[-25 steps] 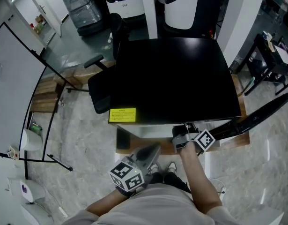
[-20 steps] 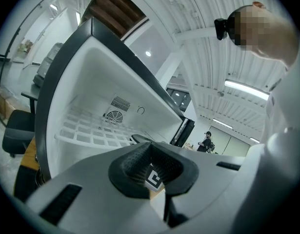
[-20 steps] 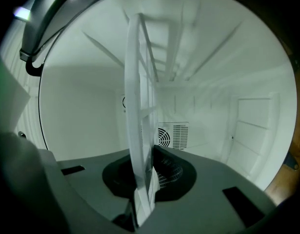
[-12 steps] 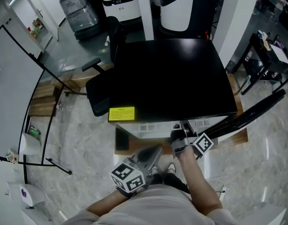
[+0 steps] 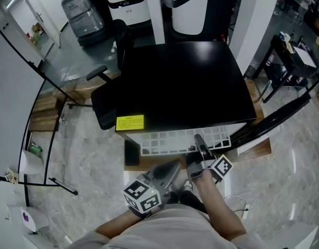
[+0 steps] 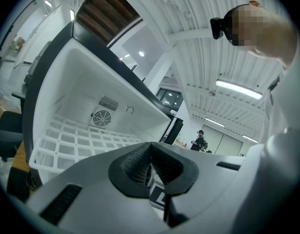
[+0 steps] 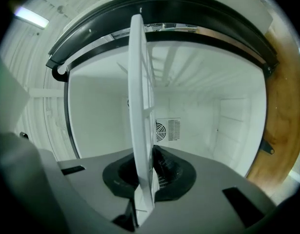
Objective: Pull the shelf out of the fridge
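The white grid shelf sticks out of the front of the small black fridge in the head view. My right gripper is shut on the shelf's front edge, right of its middle. In the right gripper view the shelf runs edge-on between the pads, and the right gripper clamps it in front of the white fridge interior. My left gripper hangs lower, near the person's body, shut on nothing. From the left gripper view the shelf lies to the left inside the fridge.
The fridge door stands open to the right. A black office chair is close on the fridge's left. The fridge rests on a wooden platform. A yellow label marks its front left corner. White machines stand behind.
The shelf has slid out from under the fridge top, toward the person, with the right gripper drawing back on it. The left gripper has hardly moved.
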The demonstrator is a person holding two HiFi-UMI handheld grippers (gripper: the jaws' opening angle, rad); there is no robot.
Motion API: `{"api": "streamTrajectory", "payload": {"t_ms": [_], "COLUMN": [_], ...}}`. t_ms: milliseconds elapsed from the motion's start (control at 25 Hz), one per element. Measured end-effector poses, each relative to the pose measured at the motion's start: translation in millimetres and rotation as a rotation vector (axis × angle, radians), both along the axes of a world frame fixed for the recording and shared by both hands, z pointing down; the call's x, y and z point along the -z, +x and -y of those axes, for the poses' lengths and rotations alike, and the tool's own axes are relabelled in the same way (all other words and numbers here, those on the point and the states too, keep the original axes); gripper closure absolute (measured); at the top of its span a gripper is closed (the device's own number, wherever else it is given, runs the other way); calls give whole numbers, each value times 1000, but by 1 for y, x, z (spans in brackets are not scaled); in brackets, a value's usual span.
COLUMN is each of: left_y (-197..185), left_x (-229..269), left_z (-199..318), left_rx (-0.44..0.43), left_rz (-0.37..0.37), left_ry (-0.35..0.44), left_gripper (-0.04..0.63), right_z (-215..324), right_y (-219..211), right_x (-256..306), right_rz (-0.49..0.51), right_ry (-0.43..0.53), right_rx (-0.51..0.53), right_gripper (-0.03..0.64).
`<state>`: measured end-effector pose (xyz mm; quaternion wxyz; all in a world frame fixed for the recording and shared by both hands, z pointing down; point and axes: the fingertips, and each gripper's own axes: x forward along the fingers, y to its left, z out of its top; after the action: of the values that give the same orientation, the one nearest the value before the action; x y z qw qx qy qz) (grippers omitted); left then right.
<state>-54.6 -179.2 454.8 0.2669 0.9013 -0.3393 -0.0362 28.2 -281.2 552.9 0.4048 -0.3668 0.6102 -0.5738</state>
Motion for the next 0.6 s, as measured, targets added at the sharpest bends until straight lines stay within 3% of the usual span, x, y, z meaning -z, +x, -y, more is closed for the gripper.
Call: {"api": "streamTrajectory", "payload": {"t_ms": [600], "left_y": [17], "left_x": [-1], "left_z": [-19], "left_rx": [-30], "left_rz": [-9], "left_ry": [-1], "left_gripper": [589], "right_z": [-34], "right_y": [1], "right_x": [2], "right_rz": [6], "right_ry": [-2], "right_rx": [6], "right_gripper": [572]}}
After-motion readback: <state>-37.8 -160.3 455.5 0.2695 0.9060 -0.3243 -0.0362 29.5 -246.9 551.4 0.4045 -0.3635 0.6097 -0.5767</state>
